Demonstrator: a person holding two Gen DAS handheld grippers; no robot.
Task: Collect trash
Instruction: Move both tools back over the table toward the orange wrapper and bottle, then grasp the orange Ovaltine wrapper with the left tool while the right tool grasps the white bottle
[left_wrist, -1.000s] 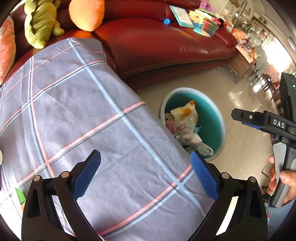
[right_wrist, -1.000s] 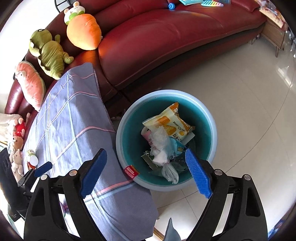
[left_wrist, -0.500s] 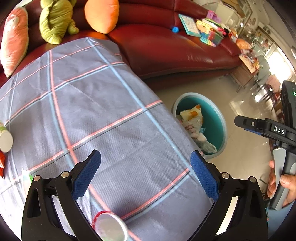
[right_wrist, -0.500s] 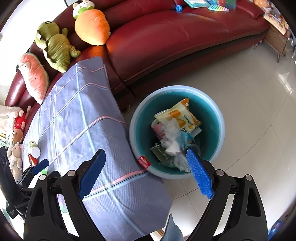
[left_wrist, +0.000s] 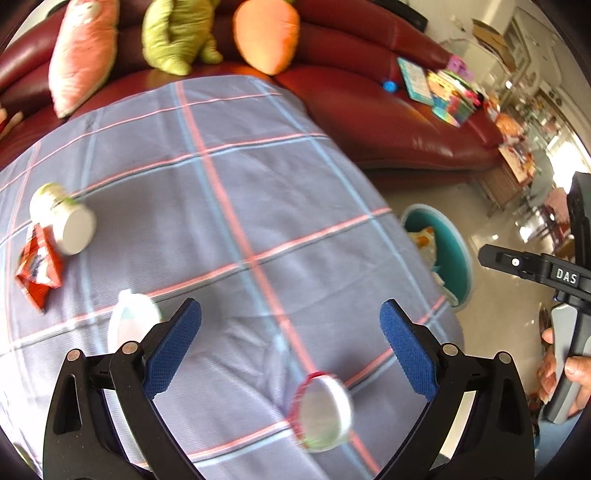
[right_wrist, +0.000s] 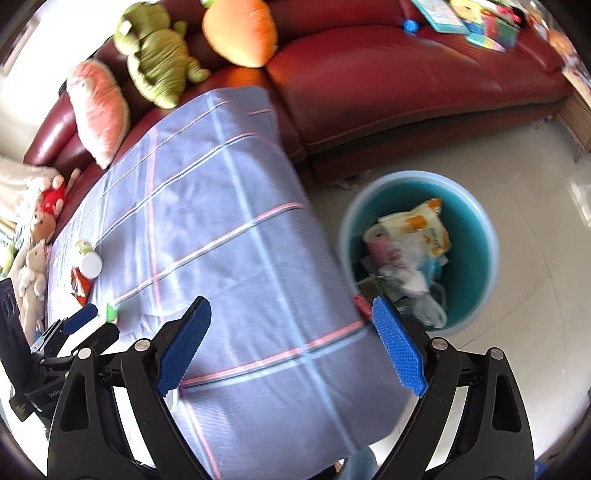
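Cloth (left_wrist: 236, 206): grey-blue plaid with pink and pale blue lines, fills mid-frame, covering the surface.
Bottle (left_wrist: 62, 221): on its side, left edge, white base toward camera.
Wrapper (left_wrist: 37, 271): red, touching the bottle, just below it.
Cup (left_wrist: 321, 410): red-rimmed, blurred, bottom centre.
Pale item (left_wrist: 129, 321): lower left, too blurred to name.
Floor (right_wrist: 517, 184): glossy pale tile, right side.
Bin (right_wrist: 480, 280): teal, on the floor, just beside the cloth's edge.

red-rimmed lid (left_wrist: 320, 412) motion-blurred, white bottle (left_wrist: 130, 322) partly behind left tongs, bin (left_wrist: 456, 254) half hidden by tablecloth (left_wrist: 229, 206)
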